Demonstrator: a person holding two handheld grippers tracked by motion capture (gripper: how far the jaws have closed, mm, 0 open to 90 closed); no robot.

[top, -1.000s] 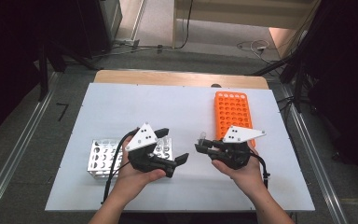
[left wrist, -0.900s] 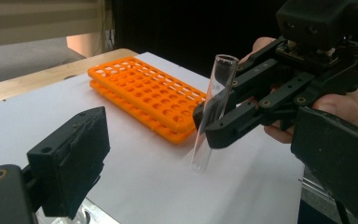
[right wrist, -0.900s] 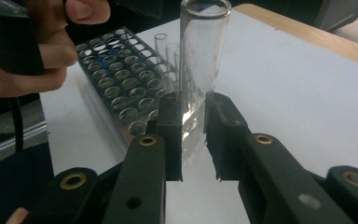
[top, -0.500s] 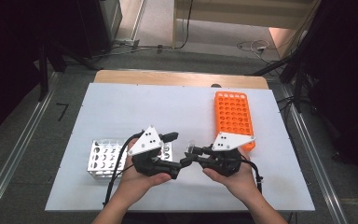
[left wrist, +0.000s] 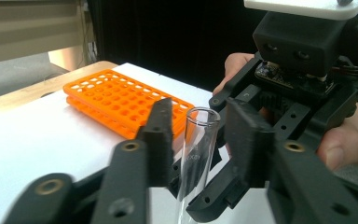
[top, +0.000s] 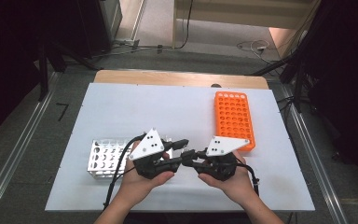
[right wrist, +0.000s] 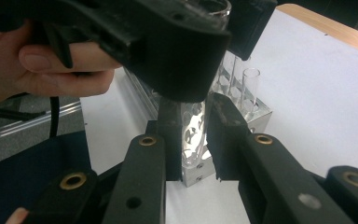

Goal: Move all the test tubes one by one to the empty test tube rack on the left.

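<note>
The white table (top: 121,107) carries an empty orange rack (top: 233,119) and a metal rack (top: 103,158) with some tubes left. Mid-handover, the left gripper (top: 181,143) clasps a glass tube (left wrist: 196,154); the right gripper (top: 189,157) seems clenched on it lower down.

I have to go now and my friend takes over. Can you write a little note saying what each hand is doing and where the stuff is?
Left gripper: fingers either side of a clear glass tube, held upright.
Right gripper: meets the left one nose to nose, fingers close around the same tube; whether it grips yet, I cannot tell.
Things: white rack at the left, some tubes standing in it; orange rack at the right, looks empty.
Done: one tube lifted out, handover begun.
Left: probably pass it across and seat it in the orange rack.
</note>
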